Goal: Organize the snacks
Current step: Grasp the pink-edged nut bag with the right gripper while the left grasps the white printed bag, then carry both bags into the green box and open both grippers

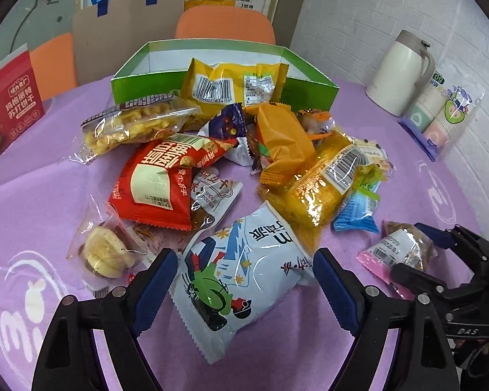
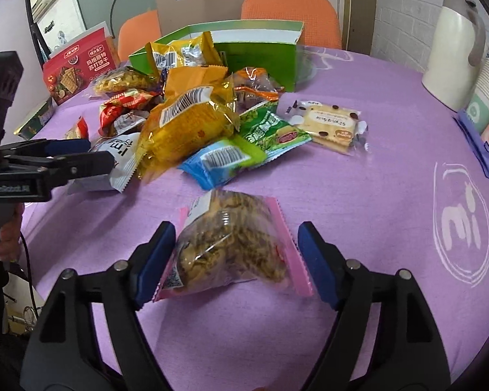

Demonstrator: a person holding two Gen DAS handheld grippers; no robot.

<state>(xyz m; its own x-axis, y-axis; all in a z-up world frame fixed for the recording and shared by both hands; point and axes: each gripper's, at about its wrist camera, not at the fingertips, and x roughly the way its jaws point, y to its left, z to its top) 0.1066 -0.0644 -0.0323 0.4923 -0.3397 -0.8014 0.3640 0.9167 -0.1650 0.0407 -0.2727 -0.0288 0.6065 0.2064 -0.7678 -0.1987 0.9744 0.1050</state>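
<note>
Both grippers wide: left gripper (image 1: 243, 288) straddles pale-blue packet (image 1: 241, 280), right gripper (image 2: 236, 262) straddles pink-edged packet (image 2: 231, 244); close on centres, avoid crinkly edges

Left gripper (image 1: 244, 280) and right gripper (image 2: 236, 257) both spread wide.

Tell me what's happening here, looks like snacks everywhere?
A person is sorting a pile of snack packets on a purple tablecloth with two handheld grippers. The left gripper is open around a pale blue packet; the right gripper is open around a pink-edged packet. Neither is lifted yet. The green box behind the pile holds one yellow packet so far.
</note>
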